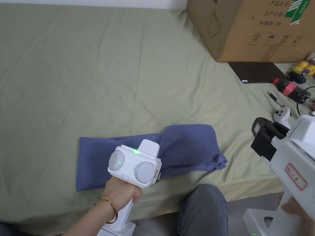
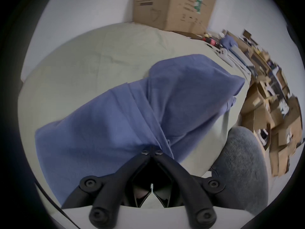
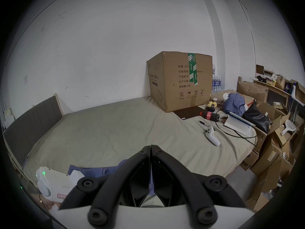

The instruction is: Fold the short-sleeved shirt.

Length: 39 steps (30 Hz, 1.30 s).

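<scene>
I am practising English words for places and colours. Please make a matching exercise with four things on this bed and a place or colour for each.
Things:
1. shirt
2. cardboard box
3. soda bottle
4. left gripper

Descriptions:
A. brown, at the far right of the bed
B. shut on blue cloth
C. blue, near the front edge
D. lying on its side, red label

Pairs: 1-C, 2-A, 3-D, 4-B
</scene>
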{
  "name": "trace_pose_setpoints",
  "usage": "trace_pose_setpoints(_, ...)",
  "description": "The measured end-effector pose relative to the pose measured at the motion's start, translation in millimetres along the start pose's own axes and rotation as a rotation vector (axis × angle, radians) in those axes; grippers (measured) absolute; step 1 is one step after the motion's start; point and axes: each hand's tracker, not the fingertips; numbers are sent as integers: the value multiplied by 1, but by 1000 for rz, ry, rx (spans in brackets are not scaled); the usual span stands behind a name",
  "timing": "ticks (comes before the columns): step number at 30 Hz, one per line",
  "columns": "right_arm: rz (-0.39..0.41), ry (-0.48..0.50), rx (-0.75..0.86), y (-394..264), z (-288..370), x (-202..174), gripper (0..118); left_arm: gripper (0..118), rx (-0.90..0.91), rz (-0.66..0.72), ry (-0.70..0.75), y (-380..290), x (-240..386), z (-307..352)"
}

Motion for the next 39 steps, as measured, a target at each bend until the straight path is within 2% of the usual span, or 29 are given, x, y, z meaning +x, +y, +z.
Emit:
trace_pose_setpoints(1,0,-4,1,0,1,0,0,0,-10,37,-18,4,-3,7)
trace_pose_setpoints(2,45,-23,25,0,1,0,0,0,-19,109,-83,7,-11,11)
trace_pose_setpoints(5,40,-13,22,0,1,-3,0,0,31,306,-310,17,-37,39)
trace_pose_setpoints(8,49,0,23,1,-1,-10,0,0,194,341,-351,27,-62,73)
trace_pose_setpoints(9,48,-2,23,2,-1,-11,0,7,234,355,-353,31,-69,85)
trace_pose_setpoints(11,57,15,37,4,-1,-16,0,46,314,391,-322,37,-96,105)
trace_pose_setpoints(13,66,19,52,6,-2,-22,0,98,344,427,-299,39,-123,115)
trace_pose_setpoints(14,70,22,58,7,-3,-24,0,113,350,445,-284,39,-135,117)
trace_pose_setpoints(15,76,31,56,8,-4,-27,0,118,347,466,-265,36,-149,117)
trace_pose_setpoints(18,89,50,56,10,-7,-34,0,118,322,542,-266,18,-187,116)
trace_pose_setpoints(22,96,63,48,9,-11,-41,0,118,192,707,-383,-21,-233,98)
trace_pose_setpoints(27,105,67,23,8,-17,-43,0,117,115,807,-444,-65,-251,73)
trace_pose_setpoints(31,124,58,3,8,-19,-45,0,97,117,875,-497,-82,-257,58)
trace_pose_setpoints(36,123,41,-8,9,-21,-46,0,90,118,857,-567,-80,-254,44)
trace_pose_setpoints(38,126,38,-14,9,-22,-48,0,72,102,862,-611,-76,-252,39)
trace_pose_setpoints(39,135,33,-19,8,-23,-47,0,58,75,872,-600,-74,-249,34)
